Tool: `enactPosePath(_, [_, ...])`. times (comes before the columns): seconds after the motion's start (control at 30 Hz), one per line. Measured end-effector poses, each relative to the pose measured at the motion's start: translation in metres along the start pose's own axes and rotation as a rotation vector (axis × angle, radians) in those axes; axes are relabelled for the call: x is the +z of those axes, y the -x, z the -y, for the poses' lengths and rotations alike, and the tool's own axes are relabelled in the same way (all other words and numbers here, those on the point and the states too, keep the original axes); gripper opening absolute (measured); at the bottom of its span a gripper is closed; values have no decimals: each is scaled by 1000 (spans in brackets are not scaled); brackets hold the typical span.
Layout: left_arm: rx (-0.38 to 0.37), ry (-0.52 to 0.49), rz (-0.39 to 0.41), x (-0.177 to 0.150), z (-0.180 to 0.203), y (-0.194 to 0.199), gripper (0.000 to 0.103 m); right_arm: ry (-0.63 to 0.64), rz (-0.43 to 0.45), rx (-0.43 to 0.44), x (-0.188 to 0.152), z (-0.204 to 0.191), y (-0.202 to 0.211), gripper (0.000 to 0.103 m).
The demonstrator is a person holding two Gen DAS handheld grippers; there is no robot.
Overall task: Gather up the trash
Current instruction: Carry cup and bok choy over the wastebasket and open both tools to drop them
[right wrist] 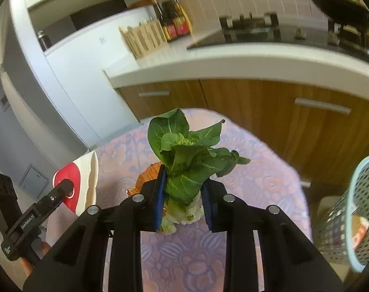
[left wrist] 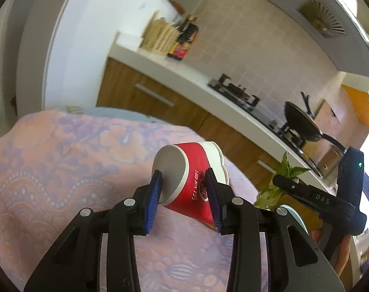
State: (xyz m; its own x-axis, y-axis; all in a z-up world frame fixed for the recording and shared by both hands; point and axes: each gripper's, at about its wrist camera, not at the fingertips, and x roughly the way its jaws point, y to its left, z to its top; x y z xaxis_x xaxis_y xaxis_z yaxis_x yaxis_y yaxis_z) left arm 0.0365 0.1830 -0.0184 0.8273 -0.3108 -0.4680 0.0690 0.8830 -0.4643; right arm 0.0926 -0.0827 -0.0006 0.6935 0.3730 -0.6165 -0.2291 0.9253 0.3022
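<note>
My left gripper (left wrist: 184,189) is shut on a red and white paper cup (left wrist: 194,182), held on its side above the flowered tablecloth (left wrist: 62,182), its white bottom toward the camera. The cup also shows in the right wrist view (right wrist: 74,185) at the left. My right gripper (right wrist: 183,194) is shut on a green leafy vegetable (right wrist: 189,155), gripping its pale stem end, leaves pointing up and away. The vegetable's leaves show in the left wrist view (left wrist: 284,177) at the right. An orange object (right wrist: 147,175) lies on the cloth behind my right gripper's left finger.
A light blue perforated basket (right wrist: 354,214) stands at the right with some packaging inside. Beyond the table runs a white kitchen counter (right wrist: 233,60) with wooden cabinets, a gas stove (left wrist: 235,95), a black pan (left wrist: 301,124), sauce bottles (right wrist: 174,19) and a wooden rack.
</note>
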Motion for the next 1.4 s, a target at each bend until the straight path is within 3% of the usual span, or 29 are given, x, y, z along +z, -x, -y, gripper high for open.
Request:
enactPosePath(0.2, [-89,-91,8,-1,53,16,35,-1,98,-12,-2,18,55,23])
enactPosePath(0.33, [-132,-174,-2,-4,96,17,35,-21,184,-154,-5,45,94,23])
enactPosePath(0.67, [-242,-354,-74,-31,218,-27,35,-190,260,-290,-27,166,172,23])
enactPosePath(1.0, [-305,-491,-241,-93,329,-113,35,-412,187,-447,-71,291,182,24])
enactPosePath(1.2, [-281,-539,-334,-126,364,-164,35,-529,94,-443,-97,342,153,25])
enactPosePath(1.4, [-270,-562,-400,-148,379,-199,35,-573,46,-412,-108,364,139,28])
